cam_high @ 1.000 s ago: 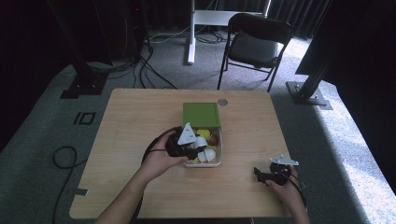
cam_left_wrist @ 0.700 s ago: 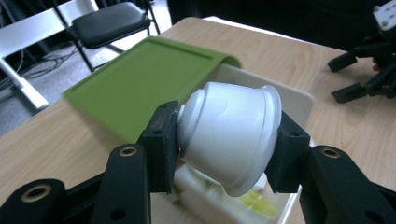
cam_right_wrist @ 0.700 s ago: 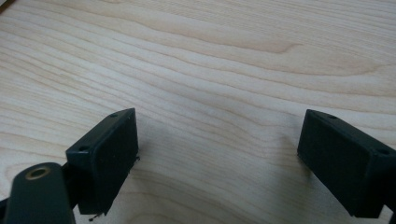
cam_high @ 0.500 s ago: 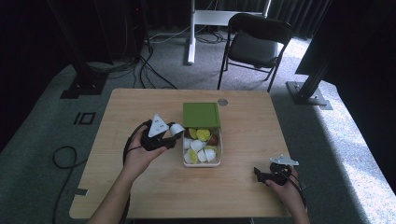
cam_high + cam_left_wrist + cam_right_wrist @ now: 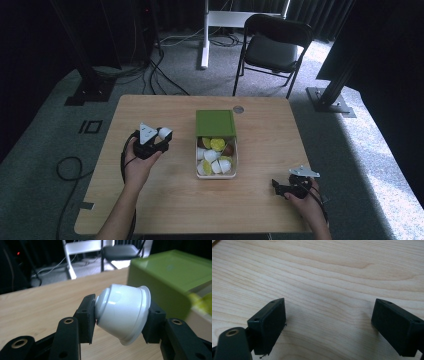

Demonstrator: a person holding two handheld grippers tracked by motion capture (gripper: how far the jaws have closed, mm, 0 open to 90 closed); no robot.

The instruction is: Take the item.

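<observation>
Since a second ago the left gripper (image 5: 159,136) has drawn leftward, away from the tray (image 5: 233,170), carrying a white capsule (image 5: 123,315) out over the bare worktop (image 5: 165,195); its jaws are clamped on the capsule's two ends. The capsule is smooth, glossy plastic, a tapered cup with a flared rim, lying on its side. The tray is a pale rectangular box with a matte green lid (image 5: 215,122) at its far end and white, yellow and brown capsules inside. The right gripper (image 5: 278,186) has kept to the near right corner, jaws wide apart and empty over pale wood grain.
</observation>
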